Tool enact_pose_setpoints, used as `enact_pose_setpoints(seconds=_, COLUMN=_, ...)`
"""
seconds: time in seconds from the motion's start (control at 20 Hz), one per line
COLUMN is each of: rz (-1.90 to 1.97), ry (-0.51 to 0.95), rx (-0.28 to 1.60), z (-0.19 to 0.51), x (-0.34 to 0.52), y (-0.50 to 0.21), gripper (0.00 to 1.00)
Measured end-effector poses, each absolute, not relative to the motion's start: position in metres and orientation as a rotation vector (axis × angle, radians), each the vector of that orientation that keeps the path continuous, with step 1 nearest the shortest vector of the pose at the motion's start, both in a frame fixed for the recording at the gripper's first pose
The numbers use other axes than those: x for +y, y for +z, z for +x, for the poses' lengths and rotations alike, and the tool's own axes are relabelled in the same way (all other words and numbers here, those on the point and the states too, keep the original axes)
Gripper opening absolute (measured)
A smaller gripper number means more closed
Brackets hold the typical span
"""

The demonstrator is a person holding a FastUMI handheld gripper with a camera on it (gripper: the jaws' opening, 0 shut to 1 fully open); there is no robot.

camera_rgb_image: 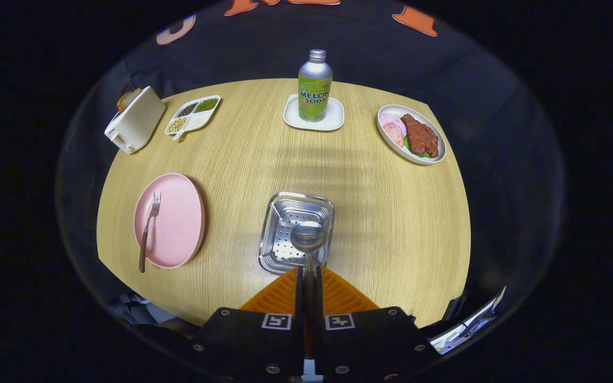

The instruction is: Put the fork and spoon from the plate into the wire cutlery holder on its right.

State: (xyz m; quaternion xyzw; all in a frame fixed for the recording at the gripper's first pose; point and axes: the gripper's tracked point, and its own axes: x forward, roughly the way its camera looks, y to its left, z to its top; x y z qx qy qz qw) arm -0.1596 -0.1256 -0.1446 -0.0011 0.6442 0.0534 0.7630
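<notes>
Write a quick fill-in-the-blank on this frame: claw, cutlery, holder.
1. The claw is shut on the ____.
2. The spoon's bowl hangs over the metal ____.
3. The fork lies on the ____ plate.
4. The soda bottle stands on a white ____.

Missing words: spoon; holder; pink; coaster

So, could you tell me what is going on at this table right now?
The hand-held gripper has its two orange fingers closed on the handle of a spoon, holding its bowl over the metal cutlery holder just ahead of the fingers. The fork is lying on the pink plate, to the holder's left, not yet picked up. A soda bottle stands beyond the holder.
</notes>
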Motion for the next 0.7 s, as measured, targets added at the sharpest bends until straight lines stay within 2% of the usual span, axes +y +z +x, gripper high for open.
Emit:
enact_pose_setpoints(seconds=0.3, rz=0.091, ry=0.068, rx=1.228, z=-0.131, x=-0.121, y=-0.125, gripper=0.10)
enact_pose_setpoints(seconds=0.55, rz=0.151, ry=0.022, rx=1.015, z=-0.102, x=-0.124, y=-0.093, gripper=0.10)
enact_pose_setpoints(seconds=0.7, rz=0.167, ry=-0.003, rx=0.856, z=-0.083, x=-0.124, y=-0.066, gripper=0.16)
